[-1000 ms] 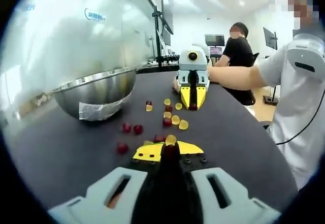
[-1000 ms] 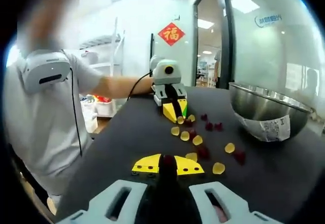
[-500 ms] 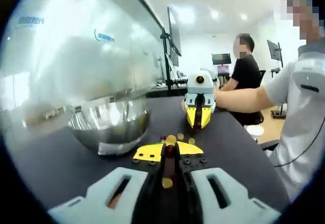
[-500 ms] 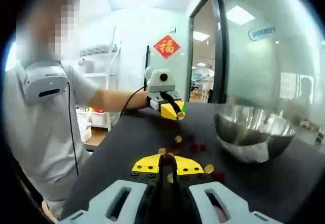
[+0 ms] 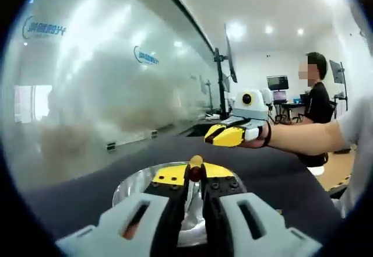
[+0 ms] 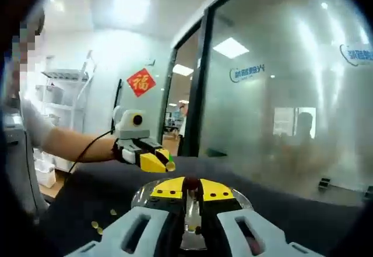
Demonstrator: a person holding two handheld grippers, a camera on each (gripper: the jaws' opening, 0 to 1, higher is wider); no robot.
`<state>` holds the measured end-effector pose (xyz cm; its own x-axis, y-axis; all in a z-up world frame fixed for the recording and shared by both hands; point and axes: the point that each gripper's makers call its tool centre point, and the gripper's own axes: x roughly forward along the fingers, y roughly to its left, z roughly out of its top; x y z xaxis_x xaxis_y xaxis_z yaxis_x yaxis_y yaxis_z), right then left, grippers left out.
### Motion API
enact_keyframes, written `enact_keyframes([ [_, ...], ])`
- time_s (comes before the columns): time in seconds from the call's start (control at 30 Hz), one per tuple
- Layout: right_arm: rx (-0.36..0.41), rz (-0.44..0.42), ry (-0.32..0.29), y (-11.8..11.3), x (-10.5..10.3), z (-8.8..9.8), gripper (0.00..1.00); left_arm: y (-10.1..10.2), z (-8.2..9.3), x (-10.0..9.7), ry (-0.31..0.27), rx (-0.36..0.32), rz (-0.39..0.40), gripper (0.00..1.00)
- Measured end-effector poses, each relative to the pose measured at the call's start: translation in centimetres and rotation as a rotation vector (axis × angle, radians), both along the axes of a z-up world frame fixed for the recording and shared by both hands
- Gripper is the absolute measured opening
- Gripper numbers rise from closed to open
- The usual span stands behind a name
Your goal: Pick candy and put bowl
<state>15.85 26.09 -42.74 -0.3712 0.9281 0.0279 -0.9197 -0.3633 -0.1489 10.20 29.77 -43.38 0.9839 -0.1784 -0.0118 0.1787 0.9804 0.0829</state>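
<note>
In the left gripper view, the left gripper (image 5: 194, 172) is seen at lower centre, closed on a dark red candy (image 5: 194, 173) with a yellow candy (image 5: 196, 161) at its tips, directly over the steel bowl (image 5: 140, 184) on the dark bench (image 5: 87, 193); the candies are too round for a long axis to be told. In the right gripper view, the right gripper (image 6: 190, 185) at lower centre is closed on a dark red candy (image 6: 190, 182) above the same bowl (image 6: 145, 196), whose contents cannot be made out. A few yellow candies (image 6: 96, 226) are left on the bench (image 6: 81, 199) at lower left.

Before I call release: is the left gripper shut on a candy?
Yes. The left gripper is shut on candy at its tips, above the bowl.
</note>
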Motion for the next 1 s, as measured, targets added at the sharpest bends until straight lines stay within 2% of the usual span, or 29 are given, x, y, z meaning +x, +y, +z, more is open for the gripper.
enact_keyframes([
  [0.07,0.013,0.032,0.029,0.3,-0.4,-0.2,0.08,0.0,-0.5,0.5,0.001,0.018,0.006,0.06],
  [0.1,0.011,0.042,0.030,0.4,-0.6,-0.5,0.15,0.0,-0.6,0.6,0.001,0.017,0.002,0.12],
  [0.13,0.008,0.045,0.023,0.5,-0.8,-0.8,0.21,-0.4,-0.7,0.6,-0.001,0.009,-0.016,0.23],
  [0.17,-0.001,0.051,0.011,0.5,-1.0,-1.2,0.20,-0.7,-0.7,0.6,-0.002,0.009,-0.030,0.28],
  [0.2,-0.008,0.059,0.004,0.5,-1.2,-1.5,0.19,-1.0,-0.8,0.5,-0.002,0.014,-0.038,0.29],
  [0.3,-0.017,0.071,-0.010,0.3,-1.5,-1.8,0.19,-1.3,-0.9,0.3,0.003,0.034,-0.045,0.22],
  [0.43,-0.012,0.085,-0.012,0.0,-2.1,-1.7,0.19,-1.4,-0.7,-0.1,-0.003,0.017,-0.048,0.22],
  [0.6,-0.018,0.099,-0.035,-0.4,-2.7,-1.8,0.19,-1.8,-1.0,-1.0,-0.001,0.027,-0.052,0.22],
  [0.7,-0.021,0.080,-0.064,-0.2,-2.7,-1.9,0.19,-1.6,-1.2,-1.2,0.007,0.039,-0.042,0.21],
  [0.8,-0.011,0.091,-0.057,-0.4,-3.3,-1.5,0.19,-1.4,-1.0,-1.3,0.000,0.039,-0.030,0.20],
  [0.87,-0.006,0.107,-0.059,-0.5,-3.7,-1.2,0.19,-1.0,-0.8,-1.2,-0.011,0.064,-0.004,0.18],
  [1.0,-0.008,0.107,-0.082,-0.5,-3.8,-1.2,0.19,-1.0,-0.6,-1.1,-0.015,0.063,-0.005,0.18],
])
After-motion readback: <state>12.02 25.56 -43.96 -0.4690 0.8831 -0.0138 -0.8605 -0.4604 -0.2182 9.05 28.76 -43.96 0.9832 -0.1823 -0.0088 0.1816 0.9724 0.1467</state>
